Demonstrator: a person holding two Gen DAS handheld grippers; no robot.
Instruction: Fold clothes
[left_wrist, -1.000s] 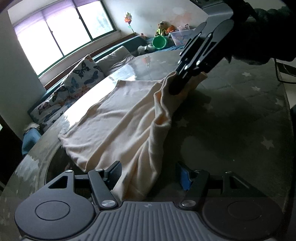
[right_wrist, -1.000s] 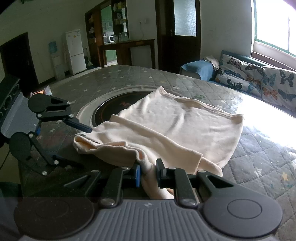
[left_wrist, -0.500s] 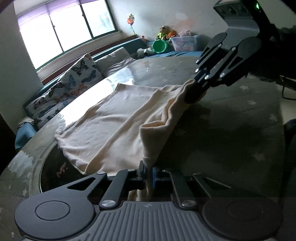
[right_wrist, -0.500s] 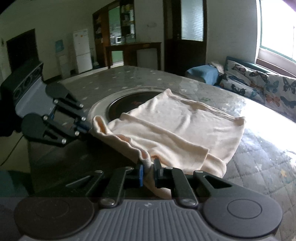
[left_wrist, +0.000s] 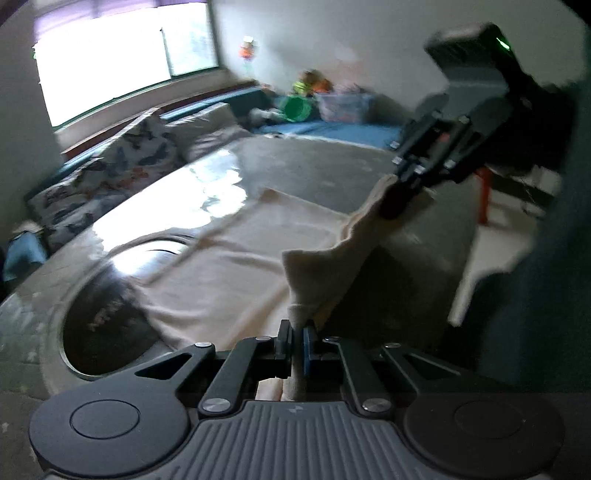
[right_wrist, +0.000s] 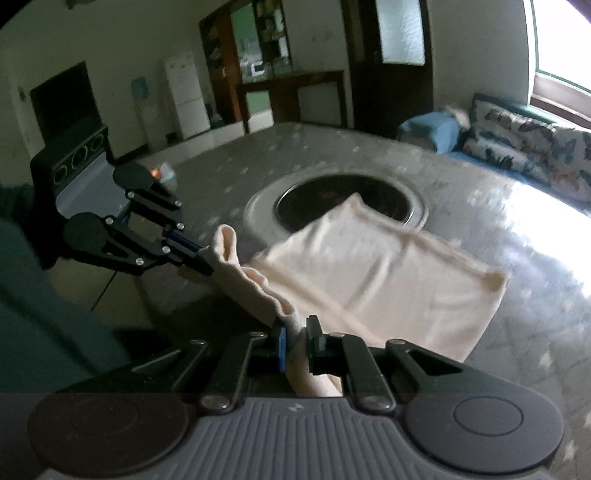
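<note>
I have left gripper (left_wrist: 298, 338) clamped on cloth (left_wrist: 236, 266) edge — right gripper (right_wrist: 295, 341) clamped on same edge, lifted off table (right_wrist: 517, 229); rest lies flat.

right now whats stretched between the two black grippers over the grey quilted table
A raised edge of the cream knit garment spans from left gripper to right gripper, both clamped on it; the right wrist view shows it best.
</note>
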